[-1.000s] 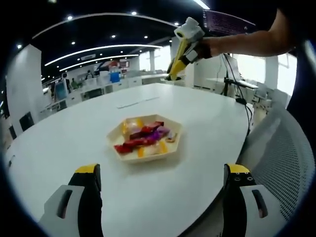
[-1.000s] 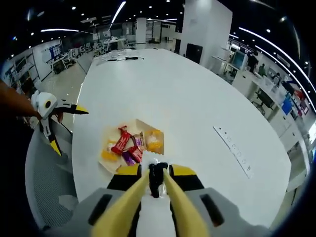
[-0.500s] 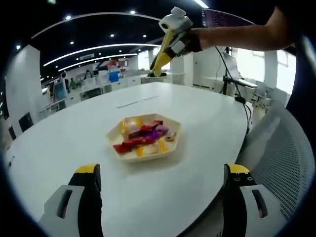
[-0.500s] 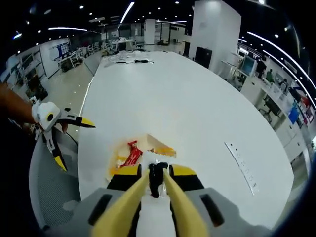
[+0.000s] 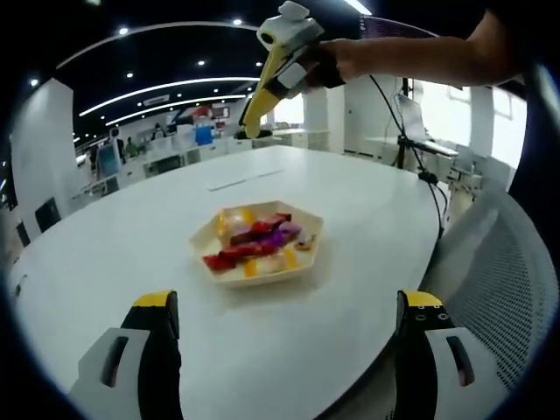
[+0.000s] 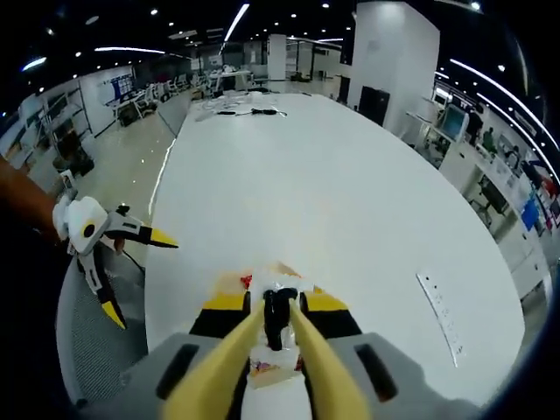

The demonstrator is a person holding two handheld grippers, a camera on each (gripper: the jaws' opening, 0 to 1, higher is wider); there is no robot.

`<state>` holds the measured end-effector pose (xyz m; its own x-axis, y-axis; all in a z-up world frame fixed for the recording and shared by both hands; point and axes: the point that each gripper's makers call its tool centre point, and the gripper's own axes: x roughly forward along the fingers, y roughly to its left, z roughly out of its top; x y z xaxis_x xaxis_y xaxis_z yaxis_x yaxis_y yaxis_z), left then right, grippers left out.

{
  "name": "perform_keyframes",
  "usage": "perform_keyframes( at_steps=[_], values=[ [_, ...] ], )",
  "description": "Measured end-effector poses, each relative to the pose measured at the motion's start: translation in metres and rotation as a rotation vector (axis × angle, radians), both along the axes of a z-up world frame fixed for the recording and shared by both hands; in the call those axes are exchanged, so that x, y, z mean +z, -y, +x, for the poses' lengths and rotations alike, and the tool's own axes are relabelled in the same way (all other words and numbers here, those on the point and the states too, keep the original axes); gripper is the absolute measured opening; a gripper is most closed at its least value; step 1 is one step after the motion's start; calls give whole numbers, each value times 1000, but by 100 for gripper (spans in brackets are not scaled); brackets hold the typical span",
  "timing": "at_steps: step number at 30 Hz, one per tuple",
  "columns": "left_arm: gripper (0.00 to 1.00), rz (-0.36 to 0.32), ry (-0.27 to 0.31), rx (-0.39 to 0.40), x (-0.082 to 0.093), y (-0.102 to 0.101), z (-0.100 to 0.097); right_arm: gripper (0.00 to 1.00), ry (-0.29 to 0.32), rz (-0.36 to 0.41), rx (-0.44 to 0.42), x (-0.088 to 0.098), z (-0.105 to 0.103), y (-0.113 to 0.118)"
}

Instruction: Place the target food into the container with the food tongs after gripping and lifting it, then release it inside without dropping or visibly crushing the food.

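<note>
The shallow beige hexagonal tray [image 5: 308, 229] is being seen at the centre of the left gripper view, sitting on the big white oval worktop [image 5: 122, 254], with a heap of small wrapped sweets [image 5: 254, 243] in it: red, purple, yellow and orange wrappers. In the right gripper view the same tray is being mostly covered at lower centre by the long yellow tongs [image 6: 278, 337], with only a strip of its edge peeking out above them.

The right gripper [image 6: 278, 317] is being held high at the top centre of the left gripper view, a person's hand [image 5: 346, 63] wrapped round it. Its tong arms are being squeezed together around a small dark bit at the tips. Whether that's a sweet or part of the tool can't be told.

The left gripper [image 5: 289, 311] is being kept low at the bottom of its own view with its fingers [image 5: 159, 315] wide apart, nothing between them.

Handling-wise, the sweets are probably being dealt with as light, small things in slick crinkly wrappers, so slipping is the likelier trouble than weight. One is best taken across its middle, not by a twisted wrapper end, with a gentle squeeze since the filling could be soft. No second container can be made out.
</note>
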<state>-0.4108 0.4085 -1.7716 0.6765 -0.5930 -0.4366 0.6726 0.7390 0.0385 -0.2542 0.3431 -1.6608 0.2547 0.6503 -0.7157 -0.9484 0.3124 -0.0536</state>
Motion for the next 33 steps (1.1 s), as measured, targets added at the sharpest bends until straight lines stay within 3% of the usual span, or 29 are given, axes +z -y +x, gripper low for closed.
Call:
perform_keyframes(
  at_steps=[13,15,22,33],
  values=[
    [99,1,-1,9,-1,-2,1,26,22,39,23,-5,0,-15],
    [99,2,-1,8,-1,-1,1,27,68,71,39,1,3,-17],
    [99,5,-8,1,-3,-1,1,27,58,132,4,12,8,-8],
    [99,16,-10,-4,-4,-1,0,28,85,152,-4,15,8,10]
  ],
)
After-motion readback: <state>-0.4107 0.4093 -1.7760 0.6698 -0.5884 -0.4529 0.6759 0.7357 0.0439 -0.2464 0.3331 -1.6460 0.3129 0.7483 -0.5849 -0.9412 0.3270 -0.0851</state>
